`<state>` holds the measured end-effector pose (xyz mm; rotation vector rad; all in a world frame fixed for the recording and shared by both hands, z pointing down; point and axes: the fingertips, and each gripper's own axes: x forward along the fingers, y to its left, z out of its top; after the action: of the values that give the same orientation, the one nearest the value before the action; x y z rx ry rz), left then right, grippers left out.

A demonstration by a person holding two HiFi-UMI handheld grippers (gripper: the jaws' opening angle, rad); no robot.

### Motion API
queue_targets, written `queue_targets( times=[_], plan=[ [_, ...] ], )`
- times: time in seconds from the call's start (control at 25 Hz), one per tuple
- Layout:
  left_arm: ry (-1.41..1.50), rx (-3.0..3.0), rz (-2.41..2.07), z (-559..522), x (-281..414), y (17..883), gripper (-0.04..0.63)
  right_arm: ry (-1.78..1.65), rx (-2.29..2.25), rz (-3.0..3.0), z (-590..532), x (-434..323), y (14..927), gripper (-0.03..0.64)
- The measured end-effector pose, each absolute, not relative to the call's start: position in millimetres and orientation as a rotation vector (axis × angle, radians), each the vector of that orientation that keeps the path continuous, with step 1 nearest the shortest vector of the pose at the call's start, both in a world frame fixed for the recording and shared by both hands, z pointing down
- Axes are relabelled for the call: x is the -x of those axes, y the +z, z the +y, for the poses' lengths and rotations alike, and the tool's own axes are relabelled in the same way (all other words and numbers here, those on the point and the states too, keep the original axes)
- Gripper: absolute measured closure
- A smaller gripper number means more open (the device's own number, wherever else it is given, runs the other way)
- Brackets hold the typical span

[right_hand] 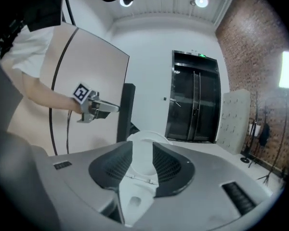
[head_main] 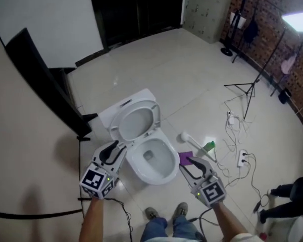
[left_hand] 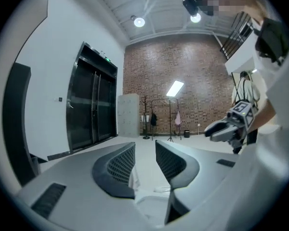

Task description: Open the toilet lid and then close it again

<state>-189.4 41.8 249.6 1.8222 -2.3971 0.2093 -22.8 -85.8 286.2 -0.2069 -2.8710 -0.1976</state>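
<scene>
Both your tools are empty, jaws a modest way apart; left gripper [head_main: 113, 149] and right gripper [head_main: 190, 161] hang either side of the bowl [head_main: 152, 160]. Opening looks done; the toilet lid [head_main: 136, 122] stands raised against the tank, so next you must reach its top edge and ease it down.

left claw [head_main: 116, 149]: parted, empty | right claw [head_main: 188, 163]: parted, empty

The toilet [head_main: 152, 161] stood mid-floor, its lid [head_main: 136, 122] raised against the tank [head_main: 122, 105] behind the bowl. The left gripper [head_main: 116, 147] hung just left of the bowl and the right gripper [head_main: 188, 164] just right of it. A flat piece [head_main: 185, 158], perhaps a cloth, lay on the floor beside the bowl's right, with a bottle [head_main: 209, 146] beyond and cables [head_main: 236, 130] farther right. A tall panel [head_main: 40, 74] stood at the left, with doors [head_main: 136, 9] behind
</scene>
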Motion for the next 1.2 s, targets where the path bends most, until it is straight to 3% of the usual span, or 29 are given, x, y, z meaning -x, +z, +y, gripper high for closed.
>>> queue_targets(
  times=[0.16,0.4,1.2],
  plan=[
    [0.113,-1.822,-2.414,52,109,224,0.469,-0.103,0.290,-2.888,-86,16,256,0.488],
    [0.102,-1.780,-2.478,58,42,208,0.469,-0.007,0.423,-2.876,-68,-9,239,0.488],
    [0.203,-1.742,-2.458,44,-5,215,0.471,0.102,0.507,-2.890,-55,-38,234,0.489]
  ],
)
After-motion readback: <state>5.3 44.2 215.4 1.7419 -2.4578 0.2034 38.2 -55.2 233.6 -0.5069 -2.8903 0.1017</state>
